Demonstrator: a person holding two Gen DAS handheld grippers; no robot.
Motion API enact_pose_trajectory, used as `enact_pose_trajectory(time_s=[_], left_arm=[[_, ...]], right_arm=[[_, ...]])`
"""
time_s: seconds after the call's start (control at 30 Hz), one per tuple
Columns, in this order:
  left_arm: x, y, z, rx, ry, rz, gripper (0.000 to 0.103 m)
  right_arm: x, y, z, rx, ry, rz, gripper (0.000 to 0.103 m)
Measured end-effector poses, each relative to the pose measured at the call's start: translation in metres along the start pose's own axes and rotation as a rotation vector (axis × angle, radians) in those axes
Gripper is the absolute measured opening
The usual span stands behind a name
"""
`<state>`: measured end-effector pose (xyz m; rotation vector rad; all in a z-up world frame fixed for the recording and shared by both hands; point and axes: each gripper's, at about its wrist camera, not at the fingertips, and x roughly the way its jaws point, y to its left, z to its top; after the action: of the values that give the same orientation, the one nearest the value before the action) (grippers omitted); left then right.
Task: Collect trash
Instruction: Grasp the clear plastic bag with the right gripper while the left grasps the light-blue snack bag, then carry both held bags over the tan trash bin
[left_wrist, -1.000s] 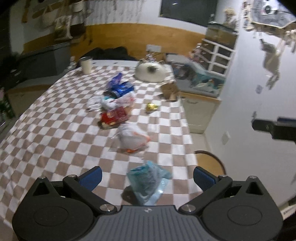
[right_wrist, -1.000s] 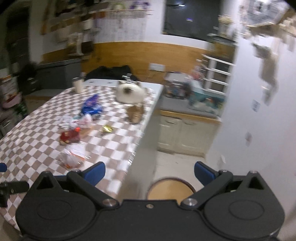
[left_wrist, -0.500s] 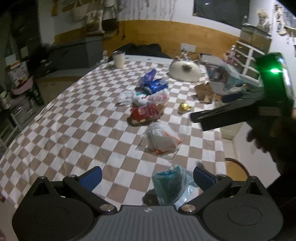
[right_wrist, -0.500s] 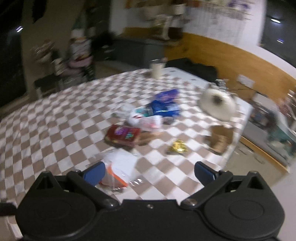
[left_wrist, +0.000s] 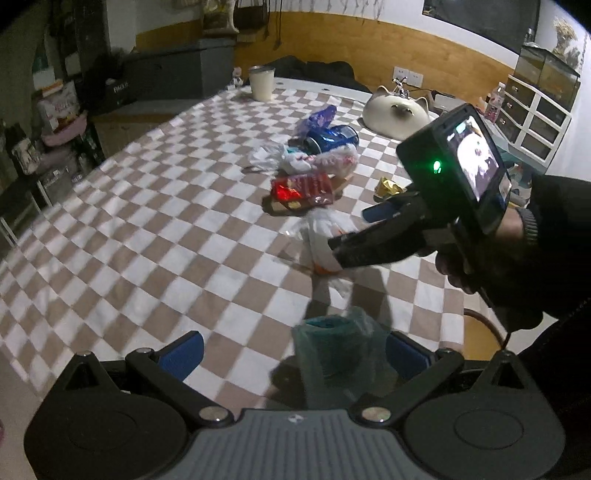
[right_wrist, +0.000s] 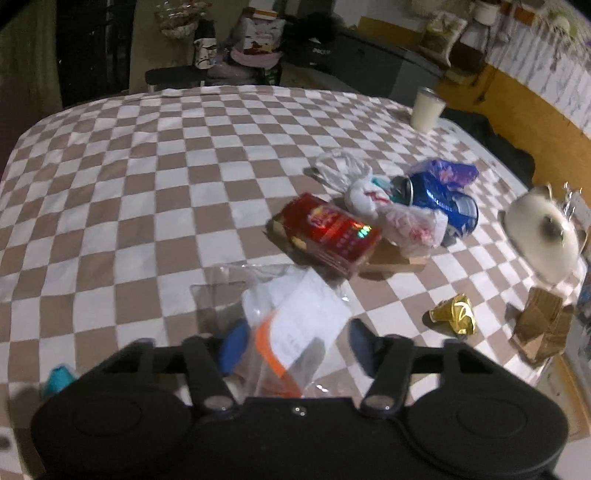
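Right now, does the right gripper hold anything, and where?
Right gripper: jaws have just been closing around the clear bag at its orange-striped end; a grip cannot be told.

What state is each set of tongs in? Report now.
Left tongs: open, teal bag between them, not gripped.
Right tongs: just been closing around the clear plastic bag; whether they grip it cannot be told.

Brown-white checked tablecloth (right_wrist: 147, 177), red packet (right_wrist: 328, 232)
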<state>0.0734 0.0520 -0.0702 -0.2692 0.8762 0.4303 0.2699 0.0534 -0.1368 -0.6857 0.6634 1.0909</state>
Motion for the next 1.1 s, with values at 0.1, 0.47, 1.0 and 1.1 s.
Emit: enact_pose_trajectory(time_s=[0.1,0.47,1.0,1.1], left_arm=[[0.013,-0.002,-0.001,-0.043,0.011,-0.034,0.103],[0.073,0.007,-0.007,-0.236,0.083,-0.108,0.101],[0.092,0.01,-0.016,-0.346,0.145,-0.185,0.06],[0.089,0.008,-0.014,-0.332,0.159,-0.182,0.057]], right_arm=[[0.004,-0.012,-0.004,0.041,0.009,0.027,0.029],[-0.046,-0.055,-0.021,0.199,-0.029,0.076,0.009],[-0.09,-0.08,-0.064,0.424,0.039,0.172,0.007],[-0.093,-0.075,-0.066,0.432,0.044,0.182,0.007]])
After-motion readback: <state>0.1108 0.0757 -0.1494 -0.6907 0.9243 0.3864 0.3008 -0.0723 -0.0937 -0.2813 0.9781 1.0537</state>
